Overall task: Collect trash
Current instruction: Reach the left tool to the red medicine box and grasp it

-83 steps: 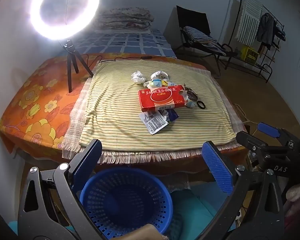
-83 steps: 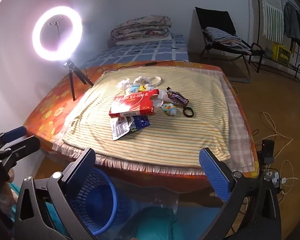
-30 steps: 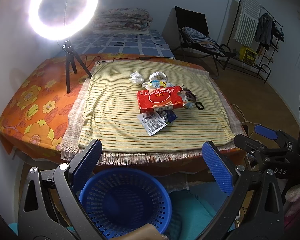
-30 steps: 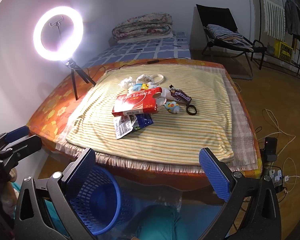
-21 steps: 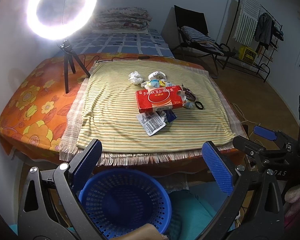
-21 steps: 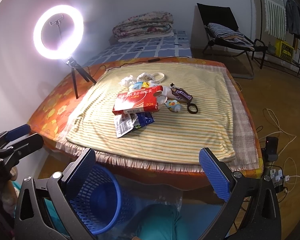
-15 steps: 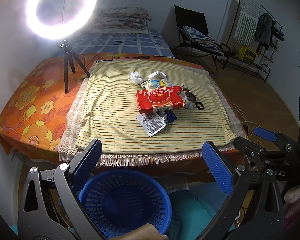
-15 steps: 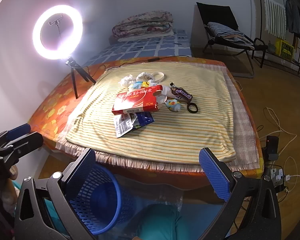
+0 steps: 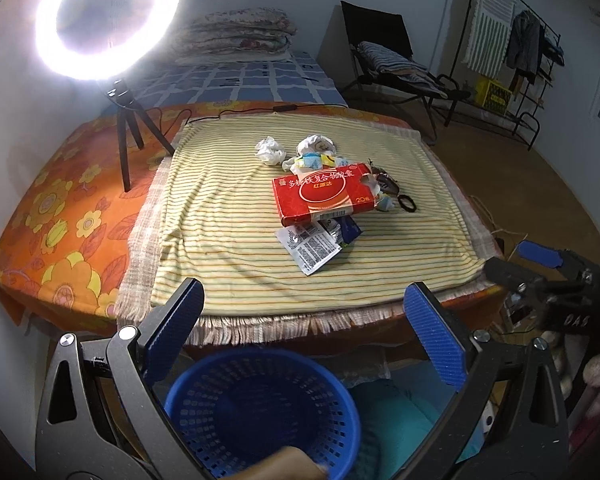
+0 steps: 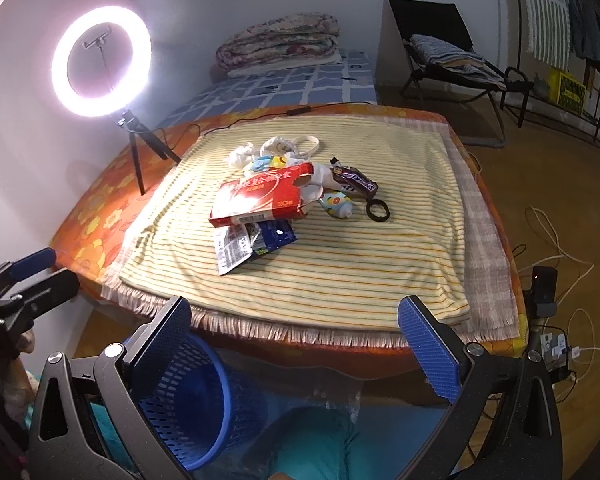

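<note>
A pile of trash lies mid-table on a striped cloth [image 9: 228,216]: a red box [image 9: 324,192] [image 10: 260,196], a white barcode wrapper [image 9: 310,246] [image 10: 232,250], a blue wrapper [image 10: 278,234], crumpled tissue [image 9: 269,151], a brown candy wrapper [image 10: 354,180] and a black ring [image 10: 377,211]. A blue basket [image 9: 260,412] [image 10: 204,392] stands on the floor below the table's near edge. My left gripper [image 9: 304,332] is open and empty above the basket. My right gripper [image 10: 296,344] is open and empty at the near edge.
A lit ring light on a tripod [image 9: 108,20] [image 10: 100,60] stands at the table's left. A bed with folded blankets [image 9: 236,36] lies behind. A chair [image 10: 440,48] and a clothes rack [image 9: 512,48] stand at right. Cables and a power strip [image 10: 556,344] lie on the floor.
Both grippers have drifted only slightly; the table view has shifted a little. Both stay open and empty, and the trash has not moved.
</note>
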A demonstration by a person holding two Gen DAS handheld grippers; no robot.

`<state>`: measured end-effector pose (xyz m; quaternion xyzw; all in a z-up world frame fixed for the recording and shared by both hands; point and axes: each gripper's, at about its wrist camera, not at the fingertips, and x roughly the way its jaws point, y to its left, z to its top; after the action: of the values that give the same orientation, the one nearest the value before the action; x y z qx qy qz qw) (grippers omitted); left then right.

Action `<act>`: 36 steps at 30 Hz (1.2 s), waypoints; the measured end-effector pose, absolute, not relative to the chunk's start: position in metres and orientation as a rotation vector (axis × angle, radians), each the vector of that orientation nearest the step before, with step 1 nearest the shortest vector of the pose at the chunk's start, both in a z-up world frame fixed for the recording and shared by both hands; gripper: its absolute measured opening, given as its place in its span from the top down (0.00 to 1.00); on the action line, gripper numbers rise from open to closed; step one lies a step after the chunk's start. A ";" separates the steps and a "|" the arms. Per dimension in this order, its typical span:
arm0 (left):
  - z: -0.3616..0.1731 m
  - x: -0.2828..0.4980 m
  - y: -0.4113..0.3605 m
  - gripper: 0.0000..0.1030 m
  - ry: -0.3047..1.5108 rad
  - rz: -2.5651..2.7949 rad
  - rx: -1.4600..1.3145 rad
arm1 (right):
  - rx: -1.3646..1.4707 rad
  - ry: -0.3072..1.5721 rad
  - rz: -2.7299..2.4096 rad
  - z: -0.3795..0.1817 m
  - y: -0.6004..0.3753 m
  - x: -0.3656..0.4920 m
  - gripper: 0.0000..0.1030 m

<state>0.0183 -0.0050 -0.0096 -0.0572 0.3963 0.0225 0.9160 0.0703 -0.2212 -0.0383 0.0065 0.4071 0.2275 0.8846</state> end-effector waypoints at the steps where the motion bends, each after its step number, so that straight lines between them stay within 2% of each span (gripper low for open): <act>1: -0.012 0.022 -0.003 0.01 0.820 0.040 -0.112 | 0.021 0.845 0.471 -0.039 -0.223 0.071 0.01; 8: -0.023 0.057 0.006 0.01 0.848 -0.017 -0.086 | 0.061 0.805 0.454 -0.047 -0.237 0.084 0.01; 20: -0.043 0.138 0.008 0.03 0.911 -0.150 -0.050 | 0.112 0.881 0.436 -0.067 -0.257 0.121 0.01; 27: -0.062 0.201 0.021 0.13 0.977 -0.195 -0.116 | 0.198 0.932 0.430 -0.086 -0.272 0.143 0.01; 34: -0.088 0.263 0.020 0.16 1.043 -0.236 -0.119 | 0.232 0.961 0.423 -0.101 -0.278 0.161 0.02; 36: -0.098 0.278 0.020 0.21 1.070 -0.242 -0.125 | 0.247 0.973 0.420 -0.106 -0.280 0.166 0.07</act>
<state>0.2777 0.0202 -0.0978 -0.0592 0.5082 -0.1150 0.8515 0.1657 -0.2802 -0.1057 0.1175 0.4627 0.1996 0.8557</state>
